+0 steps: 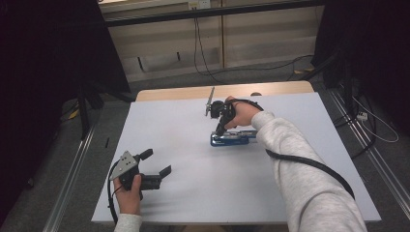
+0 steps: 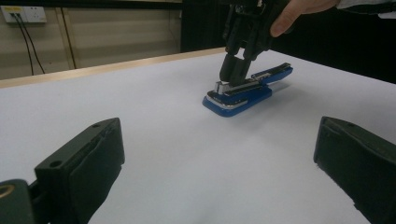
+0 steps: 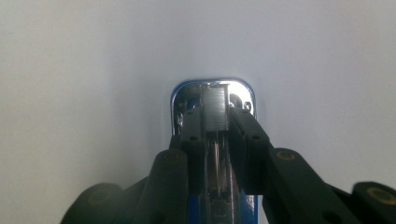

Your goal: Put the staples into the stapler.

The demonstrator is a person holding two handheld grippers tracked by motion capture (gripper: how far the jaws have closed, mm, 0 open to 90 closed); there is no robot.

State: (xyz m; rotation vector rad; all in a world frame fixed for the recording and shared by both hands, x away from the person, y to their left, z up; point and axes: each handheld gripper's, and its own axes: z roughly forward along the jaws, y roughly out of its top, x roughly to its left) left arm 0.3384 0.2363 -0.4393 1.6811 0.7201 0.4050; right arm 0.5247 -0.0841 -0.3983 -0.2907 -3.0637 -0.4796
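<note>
Right gripper pointing straight down, jaws pinched tight on the metal strip of the blue stapler, hand above it, grey sleeve slanting in from the near right. Left gripper near-left of the stapler, well apart, jaws spread wide, holding nothing, aimed toward it. Stapler flat on the white table, around mid-table. Beyond the stapler, wooden table edge, grey floor, cables, pale wall panels.
</note>
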